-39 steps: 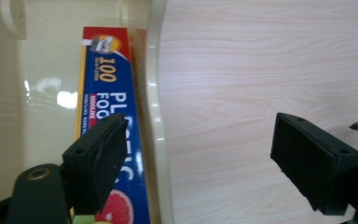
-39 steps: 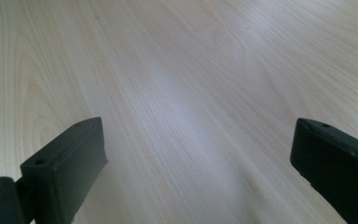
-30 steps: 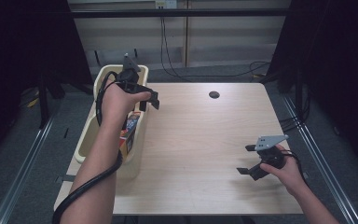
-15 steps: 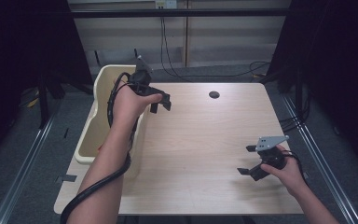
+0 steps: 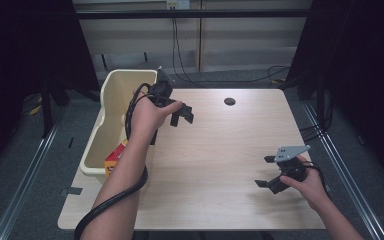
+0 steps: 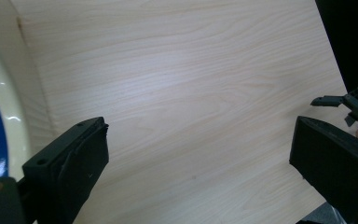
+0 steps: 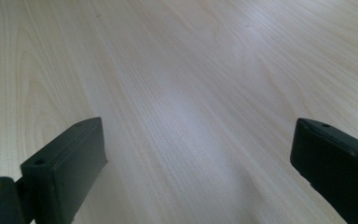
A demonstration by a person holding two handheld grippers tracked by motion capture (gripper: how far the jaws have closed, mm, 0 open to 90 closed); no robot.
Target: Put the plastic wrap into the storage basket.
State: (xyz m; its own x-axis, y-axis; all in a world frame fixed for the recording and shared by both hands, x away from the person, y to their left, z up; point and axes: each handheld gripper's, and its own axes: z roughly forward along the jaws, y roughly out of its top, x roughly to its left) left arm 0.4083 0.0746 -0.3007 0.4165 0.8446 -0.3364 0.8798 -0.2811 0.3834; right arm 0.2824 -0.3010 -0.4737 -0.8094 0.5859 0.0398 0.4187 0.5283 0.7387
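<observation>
My left gripper (image 5: 182, 117) hangs over the table's left part, just right of the cream bin (image 5: 111, 82). Its jaws are wide open with nothing between them. In the left gripper view the open left gripper (image 6: 198, 135) looks down on bare wood, with the bin wall (image 6: 0, 98) at the left edge and the other gripper (image 6: 349, 100) far off at the right. My right gripper (image 5: 264, 171) rests low near the table's front right, open and empty. In the right gripper view the right gripper (image 7: 198, 140) frames plain tabletop.
The bin stands along the table's left edge and holds an orange and yellow box (image 5: 114, 159). A round black hole (image 5: 229, 101) sits in the table (image 5: 220, 145) near its far edge. A thick black cable (image 5: 111, 202) trails along the left forearm.
My left gripper has moved from above the bin to the right, out over the table, still open. The right gripper has stayed in place.
</observation>
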